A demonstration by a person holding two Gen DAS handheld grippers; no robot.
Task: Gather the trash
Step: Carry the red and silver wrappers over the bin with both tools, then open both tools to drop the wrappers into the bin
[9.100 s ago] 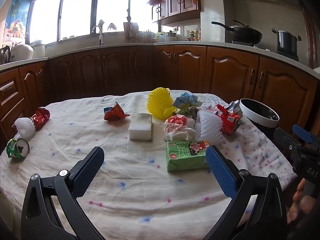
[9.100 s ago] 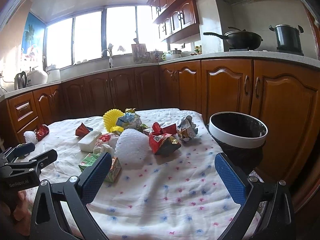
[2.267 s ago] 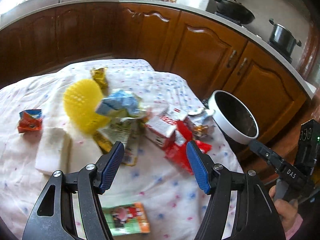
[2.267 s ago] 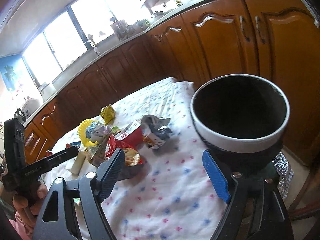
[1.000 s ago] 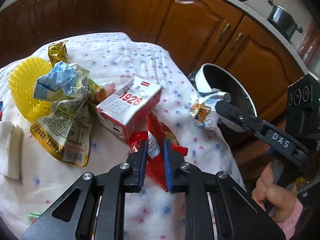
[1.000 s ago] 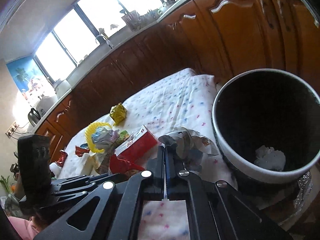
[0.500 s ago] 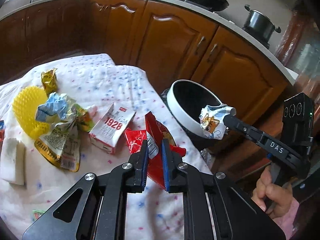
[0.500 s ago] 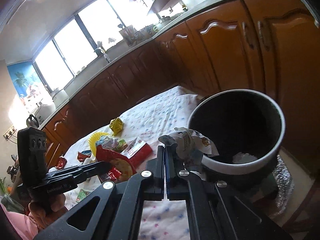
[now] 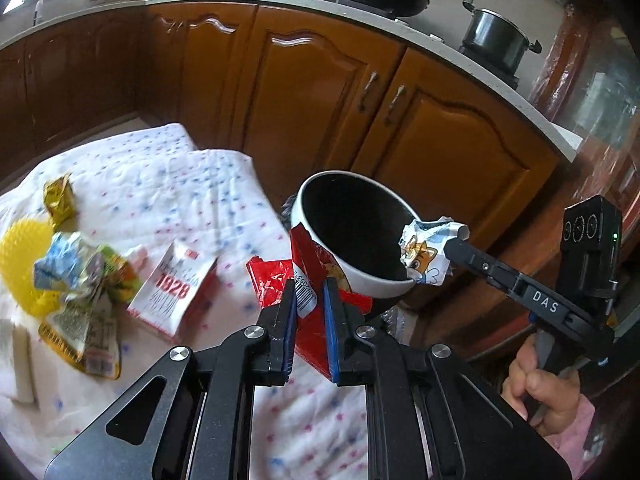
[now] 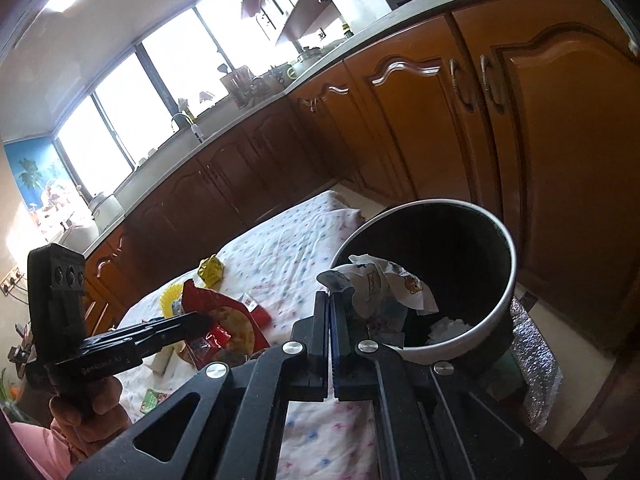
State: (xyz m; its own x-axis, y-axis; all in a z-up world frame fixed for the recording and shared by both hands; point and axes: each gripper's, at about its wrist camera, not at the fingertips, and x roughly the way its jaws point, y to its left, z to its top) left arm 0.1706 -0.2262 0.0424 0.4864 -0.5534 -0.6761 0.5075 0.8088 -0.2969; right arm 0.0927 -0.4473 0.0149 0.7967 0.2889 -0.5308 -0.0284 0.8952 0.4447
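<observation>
My left gripper [image 9: 308, 292] is shut on a red snack wrapper [image 9: 310, 256] and holds it above the table, just left of the white-rimmed black bin [image 9: 352, 284]. My right gripper [image 10: 331, 300] is shut on a crumpled white wrapper with a cartoon fox [image 10: 380, 284] and holds it over the bin's rim [image 10: 500, 300]. The white wrapper also shows in the left wrist view [image 9: 424, 252] at the bin's right rim. A white scrap [image 10: 448, 326] lies inside the bin. The red wrapper [image 10: 224, 320] shows in the right wrist view too.
On the spotted tablecloth [image 9: 160, 184] lie a red-and-white "1928" carton [image 9: 174, 284], a yellow mesh ball [image 9: 24, 264], crumpled blue and green wrappers [image 9: 76, 280], a gold wrapper [image 9: 60, 198] and a white block [image 9: 16, 356]. Wooden cabinets [image 9: 420, 128] stand behind the bin.
Both grippers have moved toward the bin with their wrappers. The white wrapper has gone from beside the bin's rim to over it, and the red wrapper is nearer the bin's left side.
</observation>
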